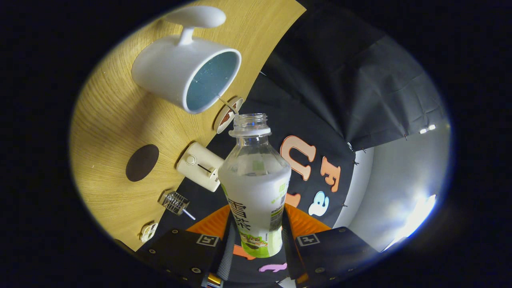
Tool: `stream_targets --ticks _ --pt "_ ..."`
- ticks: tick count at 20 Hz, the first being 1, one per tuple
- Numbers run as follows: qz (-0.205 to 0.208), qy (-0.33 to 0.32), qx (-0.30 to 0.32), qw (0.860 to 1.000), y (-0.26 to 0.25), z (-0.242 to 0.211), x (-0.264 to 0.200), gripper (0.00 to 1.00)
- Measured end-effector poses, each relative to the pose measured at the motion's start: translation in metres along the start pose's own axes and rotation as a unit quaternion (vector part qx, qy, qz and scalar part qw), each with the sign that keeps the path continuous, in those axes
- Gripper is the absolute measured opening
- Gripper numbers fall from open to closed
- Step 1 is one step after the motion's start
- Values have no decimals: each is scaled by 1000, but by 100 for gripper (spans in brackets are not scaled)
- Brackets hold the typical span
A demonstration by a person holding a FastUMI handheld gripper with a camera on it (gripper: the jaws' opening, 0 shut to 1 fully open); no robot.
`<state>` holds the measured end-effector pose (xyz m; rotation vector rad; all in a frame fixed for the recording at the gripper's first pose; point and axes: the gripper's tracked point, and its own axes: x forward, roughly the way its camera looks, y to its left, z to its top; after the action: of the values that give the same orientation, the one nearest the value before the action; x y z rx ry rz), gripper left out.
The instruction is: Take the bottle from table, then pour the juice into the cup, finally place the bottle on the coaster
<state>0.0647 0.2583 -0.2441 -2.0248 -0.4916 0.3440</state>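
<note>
Gripper point(256, 236) clamped on bottle point(256, 188), cup point(186, 74) beyond, prob. tilted

Bottle point(256, 188) base hidden between fingers point(305, 224); disc point(228, 115) behind cup point(187, 74) partly covered.

Gripper point(256, 240) clamps bottle point(256, 188); cup point(188, 74) just beyond, coaster point(142, 163) unobstructed

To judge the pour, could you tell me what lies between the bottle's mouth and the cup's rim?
In the gripper view, nothing: bottle, clamped in the claw, is near cup.
</note>
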Motion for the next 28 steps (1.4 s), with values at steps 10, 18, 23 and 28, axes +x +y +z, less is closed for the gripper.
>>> stream_targets --ticks 10,18,23,28 --pt "-3 -7 -9 1000 -6 4 3 56" --pt "8 -9 -1 1000 -1 5 2 56" --pt "23 -11 27 999 6 10 0 56" --pt "70 -2 126 990 25 12 -5 56"
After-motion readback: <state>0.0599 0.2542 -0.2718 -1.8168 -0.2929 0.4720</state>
